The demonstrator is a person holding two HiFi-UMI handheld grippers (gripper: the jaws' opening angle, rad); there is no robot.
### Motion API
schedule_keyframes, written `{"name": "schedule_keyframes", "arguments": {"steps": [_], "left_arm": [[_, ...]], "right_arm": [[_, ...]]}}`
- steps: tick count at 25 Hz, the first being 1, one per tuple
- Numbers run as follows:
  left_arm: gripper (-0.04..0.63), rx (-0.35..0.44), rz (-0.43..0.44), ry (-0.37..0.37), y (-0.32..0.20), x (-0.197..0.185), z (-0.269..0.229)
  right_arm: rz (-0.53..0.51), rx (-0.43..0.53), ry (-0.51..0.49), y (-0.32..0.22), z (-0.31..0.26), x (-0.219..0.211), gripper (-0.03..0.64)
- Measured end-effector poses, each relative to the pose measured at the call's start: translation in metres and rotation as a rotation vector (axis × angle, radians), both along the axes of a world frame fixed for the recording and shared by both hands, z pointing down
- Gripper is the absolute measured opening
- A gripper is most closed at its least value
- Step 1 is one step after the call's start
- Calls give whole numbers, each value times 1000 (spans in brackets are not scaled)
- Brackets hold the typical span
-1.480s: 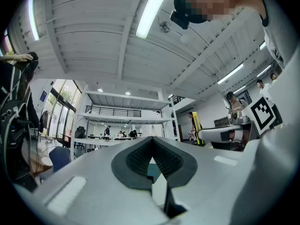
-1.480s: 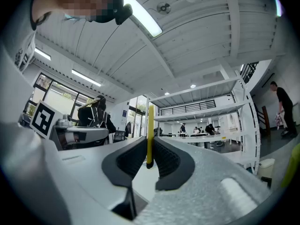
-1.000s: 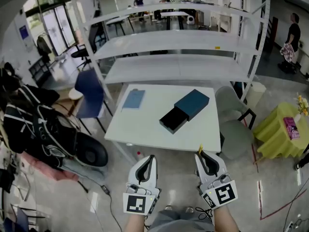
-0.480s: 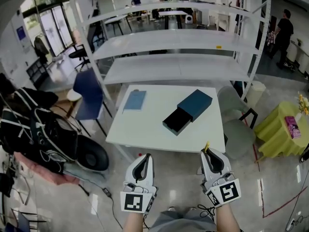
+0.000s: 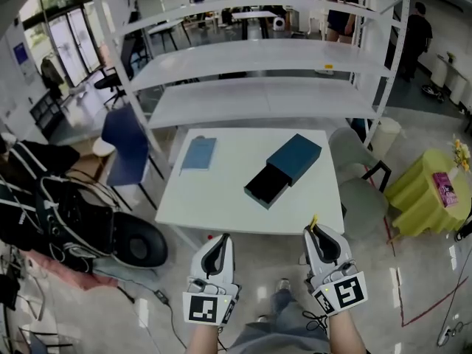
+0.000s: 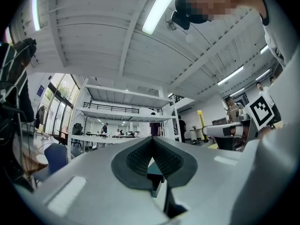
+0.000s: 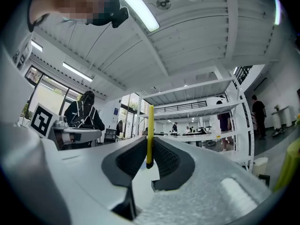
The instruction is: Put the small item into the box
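Note:
A dark teal box [image 5: 282,169] with its black drawer pulled out toward me lies on the white table [image 5: 214,198]. My right gripper [image 5: 314,228] hovers off the table's front edge, shut on a thin yellow stick [image 7: 149,136] that pokes up between its jaws; the stick's tip [image 5: 314,220] shows in the head view. My left gripper [image 5: 224,239] is level with it to the left, shut with nothing in it. In the left gripper view the jaws [image 6: 151,159] meet, with the box glimpsed through the gap below them.
A flat blue-grey pad [image 5: 198,153] lies at the table's back left. White shelving [image 5: 258,98] stands behind the table. A blue chair [image 5: 125,142] is at the left, a grey chair [image 5: 361,175] at the right, and a yellow-green covered table [image 5: 431,201] farther right.
The view has shifted slightly; the table sits a little nearer to the grippers. Both grippers keep their places side by side, the yellow stick still held in the right one.

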State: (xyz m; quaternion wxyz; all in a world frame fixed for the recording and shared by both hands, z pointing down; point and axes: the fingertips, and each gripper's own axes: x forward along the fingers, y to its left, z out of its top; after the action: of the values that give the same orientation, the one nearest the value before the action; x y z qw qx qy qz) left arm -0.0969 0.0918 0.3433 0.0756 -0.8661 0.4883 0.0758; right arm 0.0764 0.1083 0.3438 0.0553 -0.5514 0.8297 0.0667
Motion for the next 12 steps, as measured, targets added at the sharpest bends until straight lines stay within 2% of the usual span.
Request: {"name": "schedule_keyframes", "arguments": {"steps": [12], "left_arm": [[20, 3, -54, -4, -85, 16, -5]], "right_arm": [[-77, -3, 9, -96, -1, 10, 51]]}}
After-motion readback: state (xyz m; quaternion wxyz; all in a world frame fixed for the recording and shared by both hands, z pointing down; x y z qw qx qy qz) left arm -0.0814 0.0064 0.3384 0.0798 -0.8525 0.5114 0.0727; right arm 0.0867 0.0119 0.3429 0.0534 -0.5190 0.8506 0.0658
